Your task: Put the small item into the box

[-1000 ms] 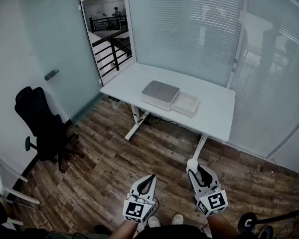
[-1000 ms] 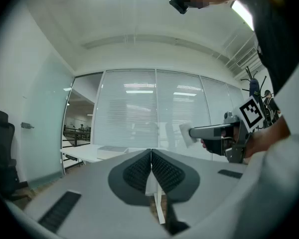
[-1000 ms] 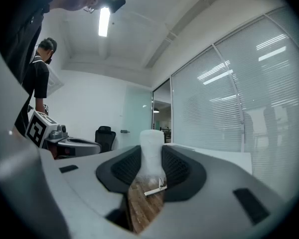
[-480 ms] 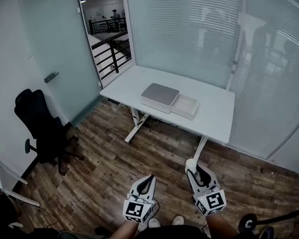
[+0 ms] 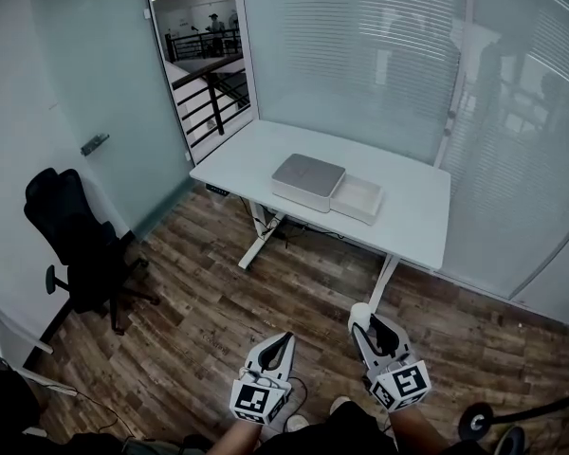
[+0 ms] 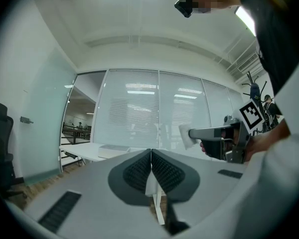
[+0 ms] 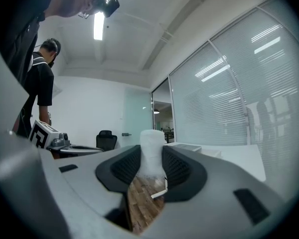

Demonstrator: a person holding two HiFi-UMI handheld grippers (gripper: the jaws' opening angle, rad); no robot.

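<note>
The box (image 5: 308, 180) lies on the white table (image 5: 408, 221), a closed grey part with an open white tray (image 5: 357, 198) beside it. It is far ahead of both grippers, across the wooden floor. My right gripper (image 5: 365, 318) is shut on a small white foam-like item (image 5: 358, 309), which stands upright between the pads (image 7: 152, 156). My left gripper (image 5: 286, 339) is shut with nothing in it, its pads touching (image 6: 151, 151). In the left gripper view the right gripper (image 6: 209, 132) shows with the item (image 6: 184, 135) at its tip.
A black office chair (image 5: 71, 226) stands at the left by a frosted glass wall and an open doorway (image 5: 194, 55). Glass walls with blinds run behind the table. A black stand base (image 5: 479, 420) sits at the bottom right. A person in black (image 7: 40, 93) stands behind.
Both grippers have drifted slightly left and lower in the head view. The white item stays in the right gripper and the left stays shut.
</note>
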